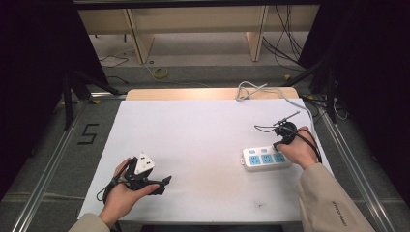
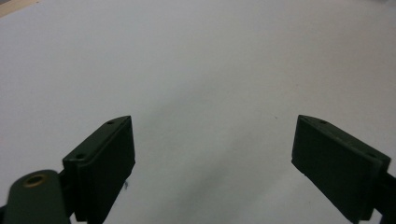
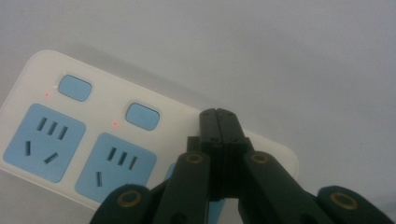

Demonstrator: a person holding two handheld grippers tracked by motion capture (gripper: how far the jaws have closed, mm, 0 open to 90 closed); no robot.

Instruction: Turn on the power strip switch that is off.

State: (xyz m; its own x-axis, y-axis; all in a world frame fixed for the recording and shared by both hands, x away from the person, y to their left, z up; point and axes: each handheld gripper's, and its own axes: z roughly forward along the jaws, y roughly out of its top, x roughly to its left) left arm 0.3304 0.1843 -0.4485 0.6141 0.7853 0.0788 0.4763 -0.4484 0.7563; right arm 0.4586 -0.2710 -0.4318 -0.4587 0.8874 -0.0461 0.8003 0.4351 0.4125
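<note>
Item: white plastic power strip with blue sockets (image 3: 84, 140), beneath right tongs (image 3: 219, 114), pressed together; left tongs (image 2: 212, 154) spread, empty. Risk: off-centre tips likely miss the switch.

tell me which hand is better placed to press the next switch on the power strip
Right. The right tool, jaws shut, hangs directly over the power strip, its tip next to the blue switches. The left tool is open over bare table, far across from the strip.

My table (image 1: 193, 145) has a plain white top with a strip of pale wood along its far edge. A white power strip (image 1: 266, 158) with blue sockets lies flat near its right side.
</note>
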